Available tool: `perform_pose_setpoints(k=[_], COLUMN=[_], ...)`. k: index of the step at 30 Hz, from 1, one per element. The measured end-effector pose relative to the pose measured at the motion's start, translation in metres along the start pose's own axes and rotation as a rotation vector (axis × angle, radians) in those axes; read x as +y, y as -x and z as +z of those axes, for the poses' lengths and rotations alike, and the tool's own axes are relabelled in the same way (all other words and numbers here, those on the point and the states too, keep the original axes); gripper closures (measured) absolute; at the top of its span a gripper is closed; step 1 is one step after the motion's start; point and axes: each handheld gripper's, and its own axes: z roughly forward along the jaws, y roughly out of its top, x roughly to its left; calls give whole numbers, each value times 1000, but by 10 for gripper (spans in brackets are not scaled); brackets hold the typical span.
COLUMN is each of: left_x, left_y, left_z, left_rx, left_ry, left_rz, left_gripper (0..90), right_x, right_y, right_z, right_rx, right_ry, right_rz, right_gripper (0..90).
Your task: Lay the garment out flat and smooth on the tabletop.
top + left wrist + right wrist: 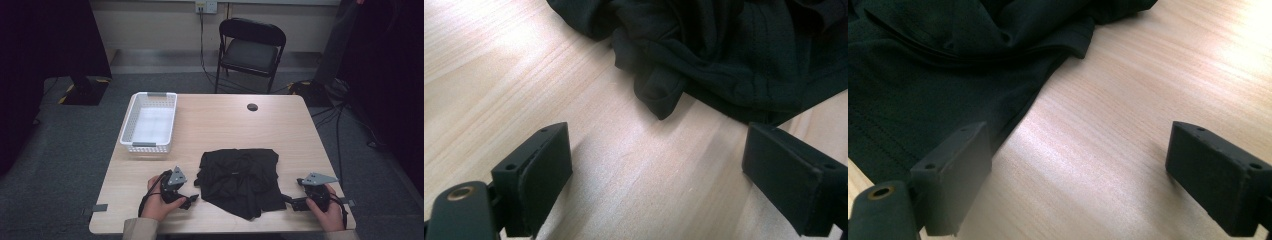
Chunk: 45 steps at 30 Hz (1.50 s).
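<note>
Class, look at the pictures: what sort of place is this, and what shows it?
Probably a lab or office set up for recording: a lone wooden table on grey carpet, a folding chair, and cables trailing over the floor.

Crumpled black garment (240, 181) on wooden table (220, 125), left gripper (189, 201) and right gripper (289, 201) flanking it, white basket (148, 145) far left

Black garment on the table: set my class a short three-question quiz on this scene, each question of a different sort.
1. True or false: the black garment lies inside the white basket.
2. The left gripper has its jaws: A) shut on cloth B) open over bare table C) inside the basket.
3. Fill in: the garment lies ____ the left gripper and the right gripper.

Key: 1 false; 2 B; 3 between.
</note>
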Motion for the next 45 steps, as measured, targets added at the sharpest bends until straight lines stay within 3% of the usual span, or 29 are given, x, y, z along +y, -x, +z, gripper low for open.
perform_pose_setpoints(k=[11, 12, 13, 15, 19, 21, 25, 27, 29, 33, 38, 41, 45], left_x=[1, 3, 4, 8, 16, 23, 31, 39, 44, 50, 55, 57, 59], left_y=[1, 2, 3, 6, 9, 12, 12, 11, 12, 12, 5, 2, 3], left_z=[0, 1, 0, -1, -4, -5, -3, 0, 2, 5, 10, 14, 18], left_rx=[0, -17, -25, -34, -43, -40, -14, -15, -28, -10, 6, 4, -12], left_ry=[0, 13, 23, 46, 78, 97, 94, 106, 111, 106, 83, 77, 58], left_rz=[-3, -33, -34, -34, -34, -39, -47, -66, -70, -69, -73, -95, -91], left_gripper=[133, 138, 138, 138, 143, 160, 270, 298, 385, 376, 410, 432, 507], right_x=[2, 4, 5, 10, 20, 30, 41, 47, 53, 64, 73, 73, 69], right_y=[-2, -2, -2, -5, -12, -17, -22, -25, -27, -29, -28, -23, -23], right_z=[1, 1, 0, -2, -7, -8, -2, 3, 8, 18, 34, 39, 41], right_rx=[-5, -3, 4, 31, 43, 79, 96, 103, 104, 111, 102, 88, 106], right_ry=[-7, -10, -4, 21, 77, 133, 161, 163, 159, 138, 80, 78, 80], right_rz=[16, 23, 32, 29, 9, 25, 22, 11, 1, -12, 6, 28, 34], right_gripper=[101, 128, 139, 118, 142, 182, 276, 327, 398, 510, 567, 564, 589])
